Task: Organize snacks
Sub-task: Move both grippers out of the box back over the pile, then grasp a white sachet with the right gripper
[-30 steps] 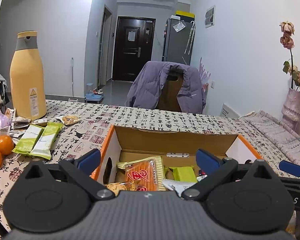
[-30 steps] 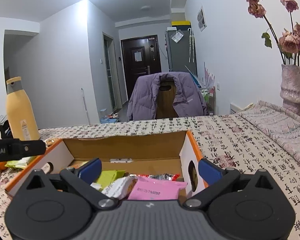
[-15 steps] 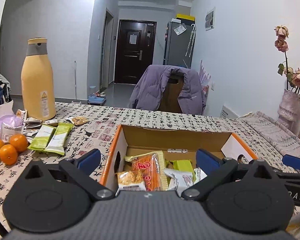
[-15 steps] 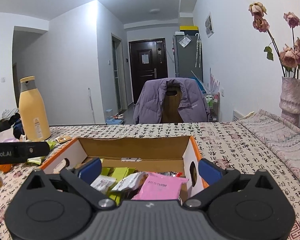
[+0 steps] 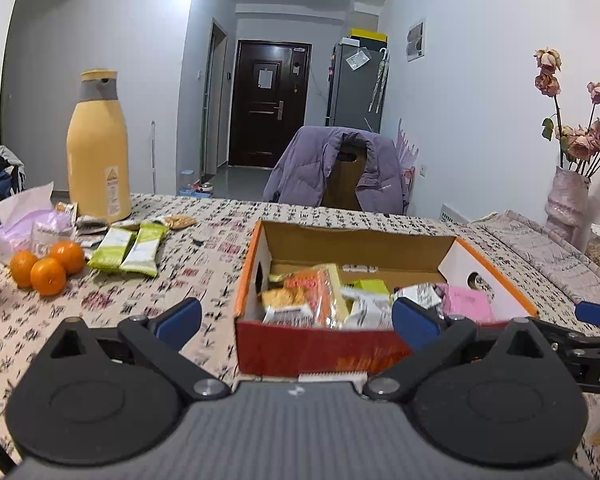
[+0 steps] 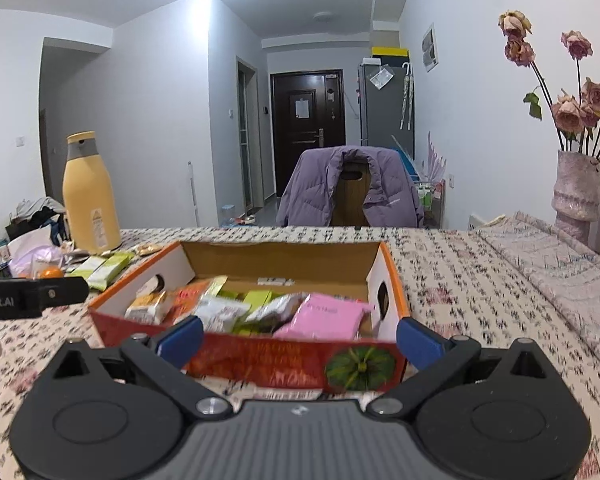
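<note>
Tabletop (image 5: 220, 248): covered in a pale cloth printed with black and red characters.

Open cardboard box with orange rim and red front panel (image 5: 312, 346): stands at centre of the tabletop, just ahead of both grippers; a green pumpkin picture shows on its front in the right wrist view. Contents, loosely heaped:
- orange-and-yellow crinkled snack packet (image 5: 314, 288), left portion of the box
- flat pink snack packet (image 6: 326, 316), right portion, near the front wall
- white and silver wrappers and green packets, between the two

Two light-green snack bars in wrappers (image 5: 130, 246): lie side by side on the tabletop, left of the box, outside it.

Three oranges (image 5: 46, 266): clustered, touching, left of the green bars.

Tall yellow bottle-shaped flask with grey collar (image 5: 98, 148): upright, far left, behind the bars.

Pink textured vase of dried roses (image 6: 576, 190): upright, far right.

Left gripper (image 5: 296, 316): black with blue-tipped fingers, spread wide, holding nothing, in front of the box.

Right gripper (image 6: 298, 334): same make, fingers spread wide, empty, in front of the box.
</note>
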Action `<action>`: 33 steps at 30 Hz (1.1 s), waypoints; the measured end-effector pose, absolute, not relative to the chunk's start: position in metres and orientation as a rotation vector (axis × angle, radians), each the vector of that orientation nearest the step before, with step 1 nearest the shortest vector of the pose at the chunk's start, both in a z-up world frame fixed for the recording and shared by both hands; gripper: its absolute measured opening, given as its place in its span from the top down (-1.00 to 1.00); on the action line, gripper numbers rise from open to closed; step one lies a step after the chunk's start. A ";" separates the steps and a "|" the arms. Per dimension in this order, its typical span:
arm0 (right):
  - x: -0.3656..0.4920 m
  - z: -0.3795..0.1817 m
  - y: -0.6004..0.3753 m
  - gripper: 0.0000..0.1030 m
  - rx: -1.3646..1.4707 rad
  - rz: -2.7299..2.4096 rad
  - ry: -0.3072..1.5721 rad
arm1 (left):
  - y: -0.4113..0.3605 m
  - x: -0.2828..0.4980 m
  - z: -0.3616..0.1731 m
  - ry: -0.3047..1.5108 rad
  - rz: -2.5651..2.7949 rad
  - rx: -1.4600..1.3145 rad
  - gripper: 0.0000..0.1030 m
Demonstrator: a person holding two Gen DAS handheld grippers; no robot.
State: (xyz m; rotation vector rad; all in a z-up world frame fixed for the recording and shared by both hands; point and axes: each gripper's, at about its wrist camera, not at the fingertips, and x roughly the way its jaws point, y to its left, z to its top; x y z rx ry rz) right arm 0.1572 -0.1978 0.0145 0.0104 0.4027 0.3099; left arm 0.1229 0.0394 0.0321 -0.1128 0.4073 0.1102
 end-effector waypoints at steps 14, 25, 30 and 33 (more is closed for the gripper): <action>0.116 -0.026 -0.203 -1.00 -0.016 0.348 0.501 | 0.066 0.082 -0.013 0.428 0.100 -0.100 -1.00; 0.118 -0.041 -0.199 -0.99 -0.027 0.348 0.562 | 0.074 0.090 -0.029 0.454 0.104 -0.102 -1.00; 0.128 -0.042 -0.192 -0.72 -0.034 0.352 0.585 | 0.076 0.093 -0.036 0.460 0.105 -0.114 -1.00; 0.134 -0.044 -0.185 -0.61 -0.042 0.362 0.604 | 0.076 0.093 -0.037 0.465 0.096 -0.116 -1.00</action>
